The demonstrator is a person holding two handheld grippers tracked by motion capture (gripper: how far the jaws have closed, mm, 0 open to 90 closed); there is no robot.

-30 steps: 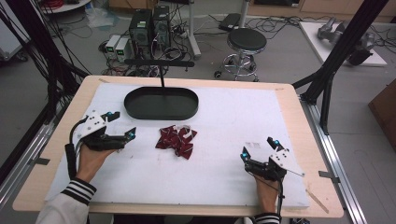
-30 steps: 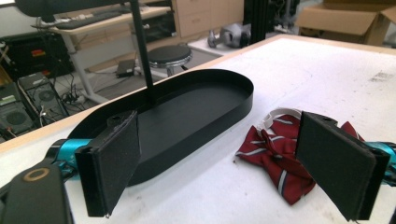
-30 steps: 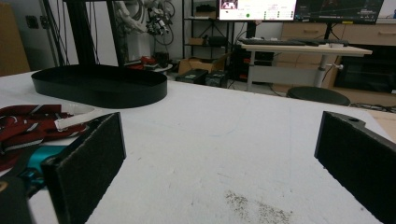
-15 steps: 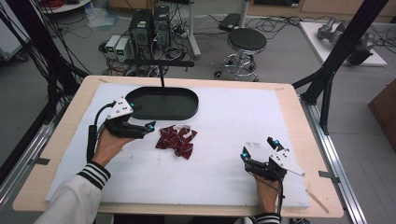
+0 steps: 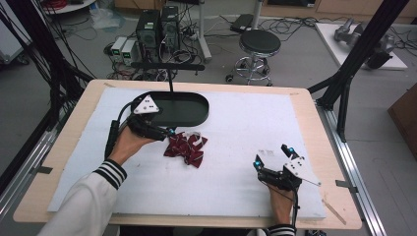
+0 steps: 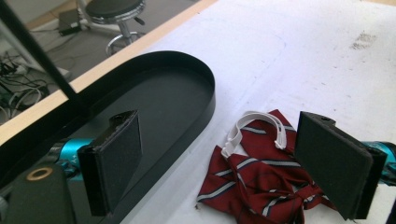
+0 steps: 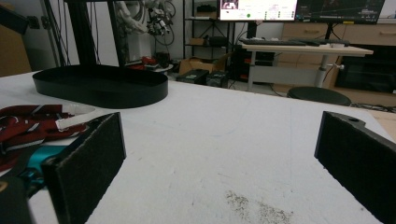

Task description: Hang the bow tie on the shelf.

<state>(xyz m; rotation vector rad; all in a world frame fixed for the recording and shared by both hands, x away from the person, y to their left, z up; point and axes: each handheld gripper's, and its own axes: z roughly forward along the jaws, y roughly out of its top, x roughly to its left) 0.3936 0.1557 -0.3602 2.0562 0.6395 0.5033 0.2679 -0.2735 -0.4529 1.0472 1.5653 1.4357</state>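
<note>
A dark red striped bow tie [image 5: 186, 147] with a white strap lies crumpled on the white mat, just in front of a black oval tray [image 5: 196, 118]. My left gripper [image 5: 166, 132] hovers at the tie's left edge, open, beside the tray's front rim. In the left gripper view the bow tie [image 6: 261, 172] lies between and below the wide-apart jaws, and the tray [image 6: 205, 107] is at the left. My right gripper [image 5: 273, 155] rests open near the front right of the mat, far from the tie, with nothing between its jaws. Its own view has the bow tie [image 7: 28, 123] at the far left.
The white mat [image 5: 246, 123] covers most of the wooden table [image 5: 319, 128]. A black stand post [image 5: 169, 81] rises behind the tray. A stool [image 5: 258, 44] and computers stand on the floor beyond the table. The tray [image 7: 102, 86] holds nothing.
My left gripper has travelled right and forward from the mat's left side to the bow tie, staying open. The right gripper and the tie have not moved.
</note>
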